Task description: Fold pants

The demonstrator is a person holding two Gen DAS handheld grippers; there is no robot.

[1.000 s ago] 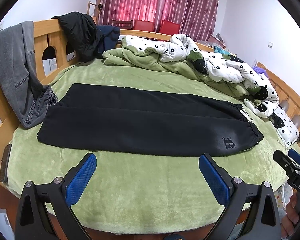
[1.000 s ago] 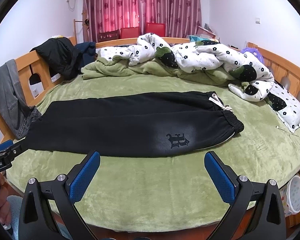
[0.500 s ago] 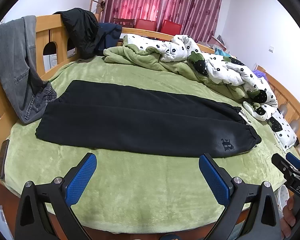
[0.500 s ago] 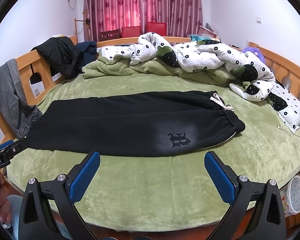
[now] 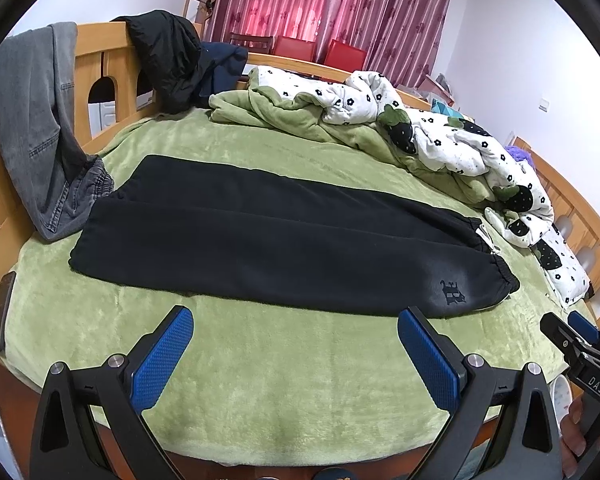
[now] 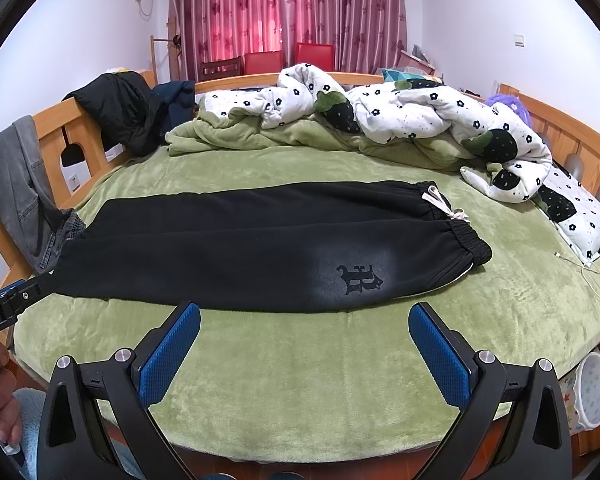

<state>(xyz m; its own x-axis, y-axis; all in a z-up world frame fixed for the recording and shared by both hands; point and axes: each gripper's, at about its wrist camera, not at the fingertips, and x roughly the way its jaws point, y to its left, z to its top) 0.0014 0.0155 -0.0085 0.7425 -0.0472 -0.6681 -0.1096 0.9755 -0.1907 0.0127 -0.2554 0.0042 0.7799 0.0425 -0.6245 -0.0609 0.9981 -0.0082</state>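
Black pants (image 5: 284,240) spread flat across the green blanket (image 5: 300,380), already doubled leg on leg, cuffs toward the left, elastic waistband and white drawstring (image 6: 444,208) toward the right, dark emblem (image 6: 360,278) near the waist on the near side. Left gripper (image 5: 296,354) wide open, gripping nothing, held over bare blanket just short of the pants' near edge, opposite the middle of the legs. Right gripper (image 6: 304,346) likewise spread wide and empty, just short of the near hem, roughly opposite the emblem. Neither touching the cloth. Grey jeans (image 5: 40,128) draped over the wooden bed rail (image 5: 88,56) beside the cuffs; rumpled flowered quilt (image 6: 400,116) well beyond the pants.
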